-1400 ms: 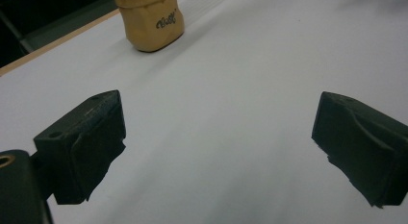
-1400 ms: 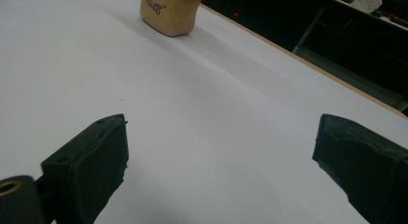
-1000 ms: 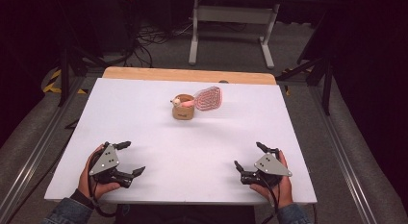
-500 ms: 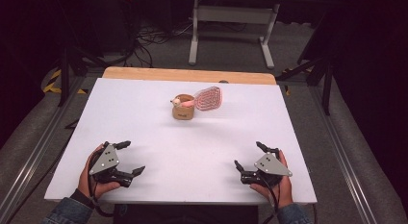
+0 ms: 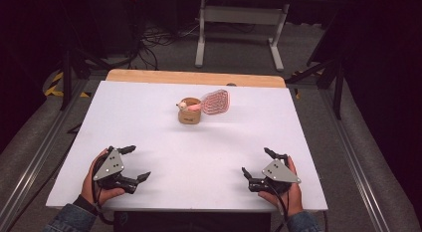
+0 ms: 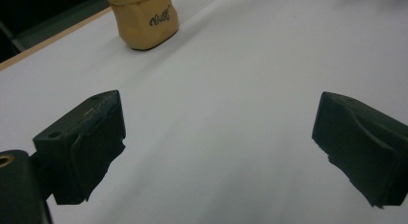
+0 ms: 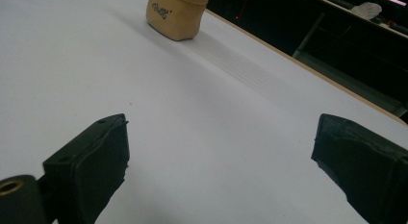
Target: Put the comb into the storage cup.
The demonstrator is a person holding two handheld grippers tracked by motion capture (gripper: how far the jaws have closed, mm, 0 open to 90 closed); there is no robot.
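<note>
Rounded tan cup (image 5: 189,114) holds a pink ribbed swatter (image 5: 215,102).

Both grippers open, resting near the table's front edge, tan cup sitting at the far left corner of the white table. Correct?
Not the corner. In the high view the tan cup stands near the middle of the white table, toward its far side. Left gripper and right gripper are open near the front edge.

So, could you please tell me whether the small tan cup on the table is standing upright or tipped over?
Upright. The tan cup stands on its base on the white table, mouth upward, with a pink mesh-headed tool leaning out of it.
</note>
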